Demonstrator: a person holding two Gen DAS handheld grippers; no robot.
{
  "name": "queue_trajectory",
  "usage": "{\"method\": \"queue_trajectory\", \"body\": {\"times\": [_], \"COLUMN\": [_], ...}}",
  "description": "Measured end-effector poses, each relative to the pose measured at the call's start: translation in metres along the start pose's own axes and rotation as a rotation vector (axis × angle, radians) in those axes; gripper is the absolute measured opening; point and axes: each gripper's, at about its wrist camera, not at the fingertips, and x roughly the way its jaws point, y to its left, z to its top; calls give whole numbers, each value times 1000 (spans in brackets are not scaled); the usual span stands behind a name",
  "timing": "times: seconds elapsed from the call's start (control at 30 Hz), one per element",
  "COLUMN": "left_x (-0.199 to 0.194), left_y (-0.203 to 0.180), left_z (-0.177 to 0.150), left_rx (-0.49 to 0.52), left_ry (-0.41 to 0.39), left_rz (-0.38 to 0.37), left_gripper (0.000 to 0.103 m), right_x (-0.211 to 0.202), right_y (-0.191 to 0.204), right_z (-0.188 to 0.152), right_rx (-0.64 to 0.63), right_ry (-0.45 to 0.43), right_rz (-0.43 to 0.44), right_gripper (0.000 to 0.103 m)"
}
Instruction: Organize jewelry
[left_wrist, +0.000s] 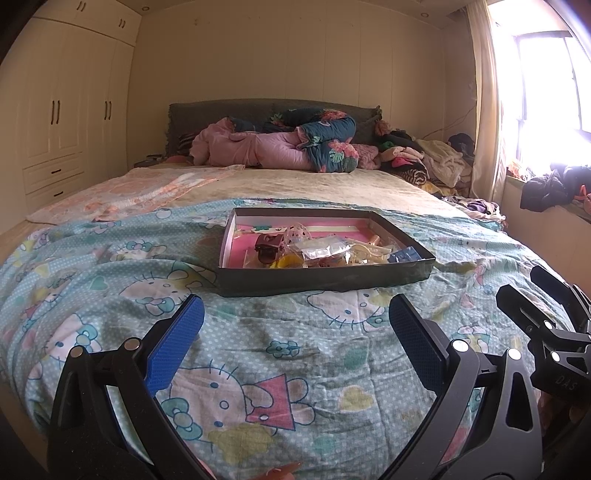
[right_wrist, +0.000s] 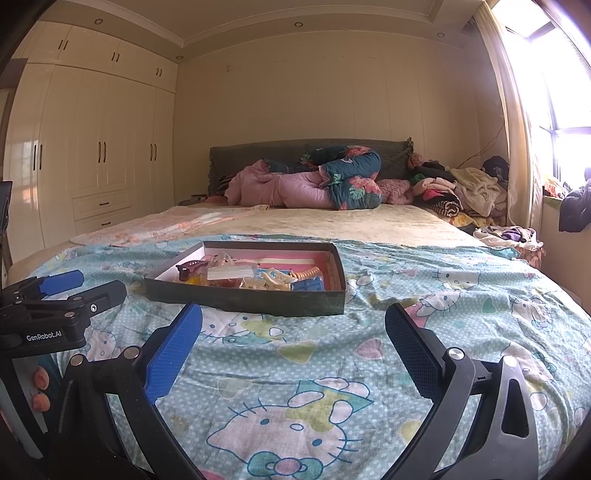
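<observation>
I hold my left hand-held gripper and right hand-held gripper wide apart, both empty, above the bed. One dark tray of jumbled jewelry lies just ahead.

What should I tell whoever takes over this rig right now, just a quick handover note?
Left gripper: open, empty, above the quilt.
Right gripper: open, empty, beside it.
The dark tray sits on the bed ahead of both, holding jumbled jewelry, small plastic bags and a dark hair clip.
Done: nothing visibly sorted.
Left: all sorting.
</observation>
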Motion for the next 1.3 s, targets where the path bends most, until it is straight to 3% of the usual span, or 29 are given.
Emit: {"method": "queue_trajectory", "body": {"times": [1.3], "left_x": [0], "left_y": [0], "left_z": [-1], "left_rx": [2], "left_ry": [-4], "left_rz": [0], "left_gripper": [92], "right_x": [2], "right_y": [1], "right_z": [0], "right_rx": [3], "right_ry": [7], "right_rz": [-8], "right_gripper": [97]}}
